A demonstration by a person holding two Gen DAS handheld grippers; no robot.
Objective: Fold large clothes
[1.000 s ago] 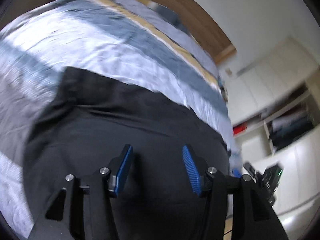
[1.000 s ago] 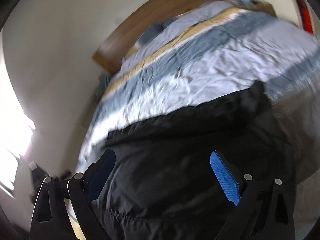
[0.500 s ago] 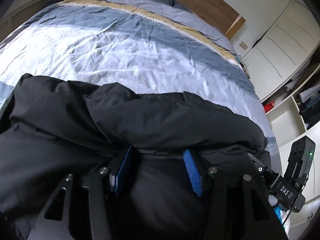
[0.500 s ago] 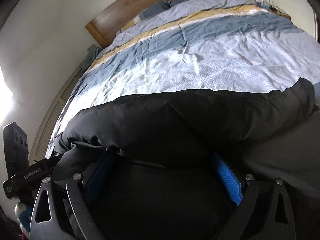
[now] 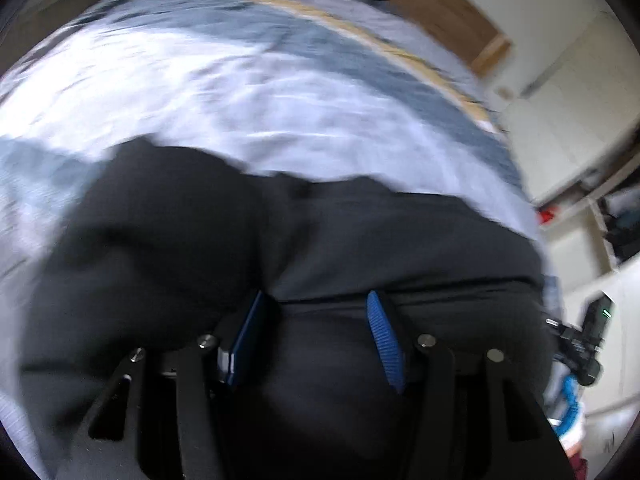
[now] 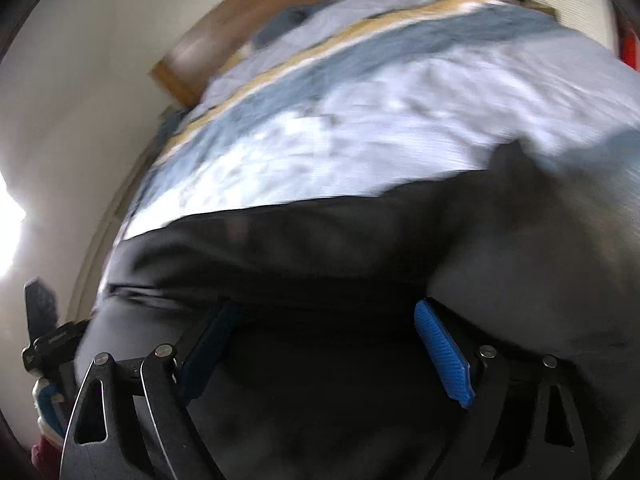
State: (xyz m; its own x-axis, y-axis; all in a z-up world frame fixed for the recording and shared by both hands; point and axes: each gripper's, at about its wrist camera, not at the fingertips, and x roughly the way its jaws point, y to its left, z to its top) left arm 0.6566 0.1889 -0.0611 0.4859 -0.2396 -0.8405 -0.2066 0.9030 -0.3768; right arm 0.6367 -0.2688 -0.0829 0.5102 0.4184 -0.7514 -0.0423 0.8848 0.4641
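We are bringing the left gripper (image 5: 316, 336), jaws half apart, and the right gripper (image 6: 332, 346), jaws wide and closing, over the black coat (image 5: 360, 240), gripping nothing we can confirm. It is lying bunched across the striped bed (image 5: 240, 92). Pinching both edges evenly should keep the fold square.

One black jacket (image 5: 360, 248) on one striped bed (image 5: 240, 92), two grippers: left gripper (image 5: 316, 320), right gripper (image 6: 328, 328), one wooden headboard (image 6: 224, 44).

Both tools are dropping toward the bed now, the black coat (image 5: 360, 240) bunched up around them, and the right tool (image 6: 324, 344) starts closing.
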